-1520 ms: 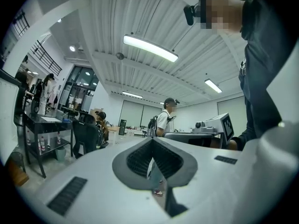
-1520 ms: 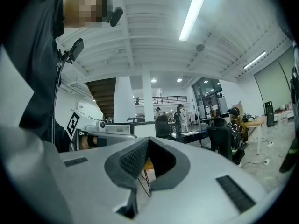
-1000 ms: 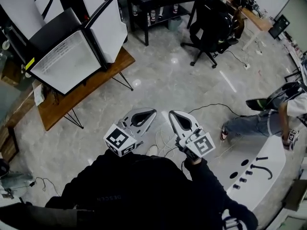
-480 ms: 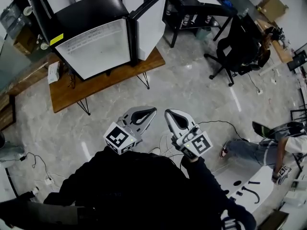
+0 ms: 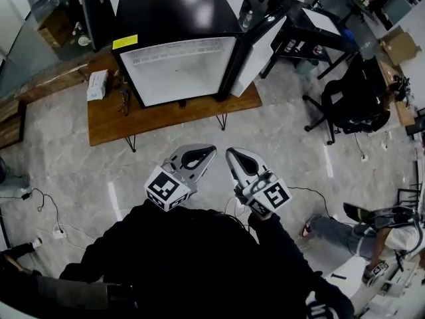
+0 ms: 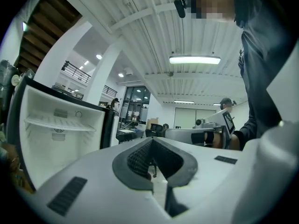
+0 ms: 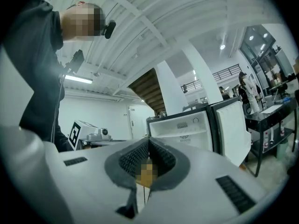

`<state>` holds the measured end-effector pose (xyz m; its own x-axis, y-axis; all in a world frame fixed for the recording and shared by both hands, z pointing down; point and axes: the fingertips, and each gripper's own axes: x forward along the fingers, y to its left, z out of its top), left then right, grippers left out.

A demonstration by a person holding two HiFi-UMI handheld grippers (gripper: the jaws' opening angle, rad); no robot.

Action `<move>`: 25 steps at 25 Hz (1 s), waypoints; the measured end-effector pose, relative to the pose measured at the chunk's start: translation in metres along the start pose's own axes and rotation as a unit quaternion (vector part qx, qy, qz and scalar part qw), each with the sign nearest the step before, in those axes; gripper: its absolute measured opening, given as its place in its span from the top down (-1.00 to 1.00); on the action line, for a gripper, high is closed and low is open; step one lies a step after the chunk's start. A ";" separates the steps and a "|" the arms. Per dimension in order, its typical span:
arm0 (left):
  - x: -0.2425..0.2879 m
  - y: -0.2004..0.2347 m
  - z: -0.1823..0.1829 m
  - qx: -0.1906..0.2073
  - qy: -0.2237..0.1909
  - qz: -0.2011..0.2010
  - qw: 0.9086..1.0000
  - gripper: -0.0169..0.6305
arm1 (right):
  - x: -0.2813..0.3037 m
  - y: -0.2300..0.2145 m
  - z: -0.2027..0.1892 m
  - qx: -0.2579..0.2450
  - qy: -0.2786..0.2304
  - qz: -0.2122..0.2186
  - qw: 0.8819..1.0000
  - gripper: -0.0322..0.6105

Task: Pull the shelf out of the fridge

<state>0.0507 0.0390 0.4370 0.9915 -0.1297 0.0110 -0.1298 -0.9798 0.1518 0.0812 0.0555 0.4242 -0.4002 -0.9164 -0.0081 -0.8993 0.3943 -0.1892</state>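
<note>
Jaws of the left gripper [image 5: 209, 152] and the right gripper [image 5: 231, 155] are clenched on nothing, well apart from the open fridge [image 5: 176, 18], where the shelf [image 6: 60, 123] is seated.

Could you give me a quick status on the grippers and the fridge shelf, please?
Left gripper and right gripper shut, empty. Fridge door open, shelf inside, untouched. Nothing blocking the approach.

Wears a black long-sleeved top [image 5: 192, 264]. Bears smooth white shells on the left gripper [image 5: 211, 151] and right gripper [image 5: 230, 154], with dark grey ribbed pads [image 6: 138, 158] rimming a teardrop hollow, black slotted insets, and a white cube [image 5: 166, 190] of black square markers behind each.
</note>
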 end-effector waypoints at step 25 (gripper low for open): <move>-0.054 0.243 -0.006 -0.080 -0.013 0.175 0.981 0.93 | 0.225 -0.069 -0.023 0.058 0.014 0.014 0.998 0.87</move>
<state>-0.0346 -0.1913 0.4788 0.8860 -0.4590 0.0650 -0.4564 -0.8390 0.2963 0.0495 -0.1766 0.4581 -0.4311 -0.9022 0.0124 -0.8620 0.4077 -0.3013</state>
